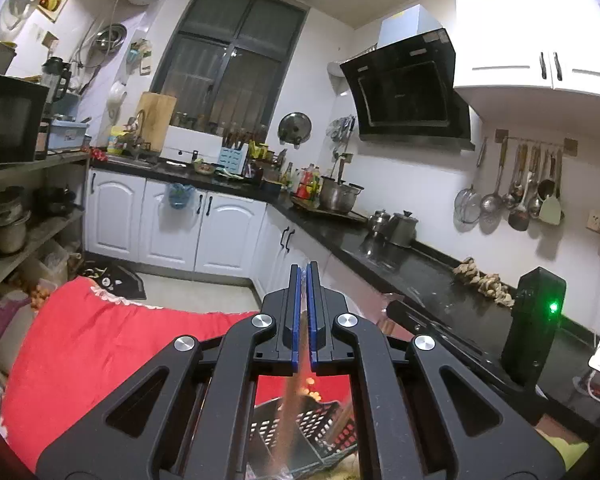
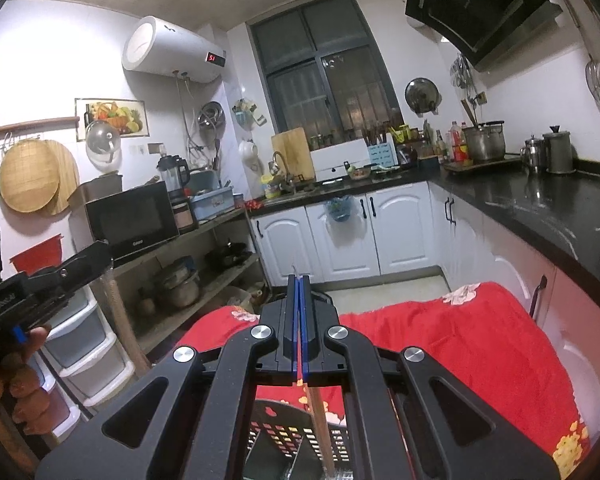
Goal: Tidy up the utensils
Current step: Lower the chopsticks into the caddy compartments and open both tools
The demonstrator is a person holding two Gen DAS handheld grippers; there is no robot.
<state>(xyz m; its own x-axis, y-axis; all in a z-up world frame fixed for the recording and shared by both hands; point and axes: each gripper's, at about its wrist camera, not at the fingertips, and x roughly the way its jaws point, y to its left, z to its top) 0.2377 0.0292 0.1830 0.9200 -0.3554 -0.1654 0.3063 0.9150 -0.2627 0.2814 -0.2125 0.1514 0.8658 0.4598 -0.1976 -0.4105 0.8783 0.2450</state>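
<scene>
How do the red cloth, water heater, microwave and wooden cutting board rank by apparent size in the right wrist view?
1. red cloth, nearest, so inflated
2. water heater and microwave: too alike to rank
3. wooden cutting board, farthest

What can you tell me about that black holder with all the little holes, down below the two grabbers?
The black holder looks like plastic, its walls pierced with rows of small rectangular slots. It sits on the red cloth, right beneath both grippers, and only its upper part shows between their arms. An inner wall seems to divide it into compartments. A thin wooden-looking stick, likely a chopstick, runs down from the right gripper into it; another stick hangs from the left gripper over it.
</scene>
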